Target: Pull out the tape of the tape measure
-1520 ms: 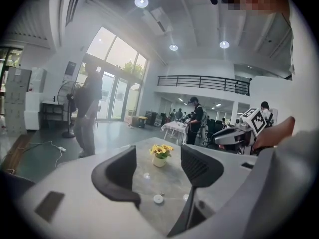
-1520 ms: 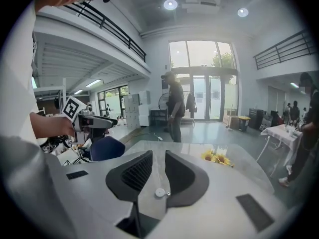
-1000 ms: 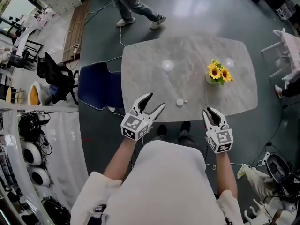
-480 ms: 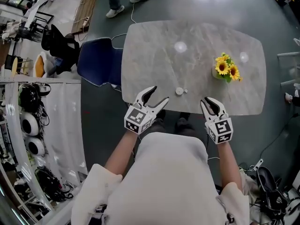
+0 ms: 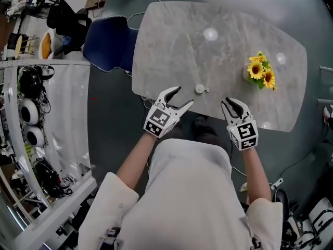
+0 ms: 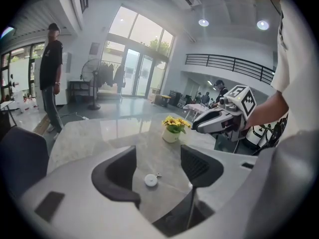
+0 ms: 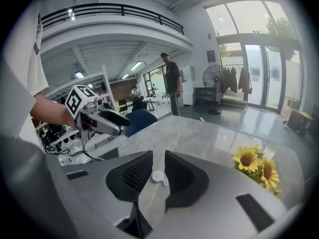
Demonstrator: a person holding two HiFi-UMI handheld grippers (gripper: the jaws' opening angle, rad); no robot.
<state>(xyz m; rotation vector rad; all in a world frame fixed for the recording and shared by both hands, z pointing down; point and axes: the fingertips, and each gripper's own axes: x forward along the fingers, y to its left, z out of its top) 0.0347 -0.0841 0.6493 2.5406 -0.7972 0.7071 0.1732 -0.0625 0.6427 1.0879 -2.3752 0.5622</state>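
The left tool (image 5: 183,97) hangs wide open and empty. The small round tape measure (image 5: 200,89) lies near the tabletop (image 5: 171,46) edge, so I'd clamp its case first. The right tool (image 5: 231,104), jaws narrowly apart and empty, should pinch the tab. A white pot (image 6: 170,135) holds sunflowers (image 5: 261,73)
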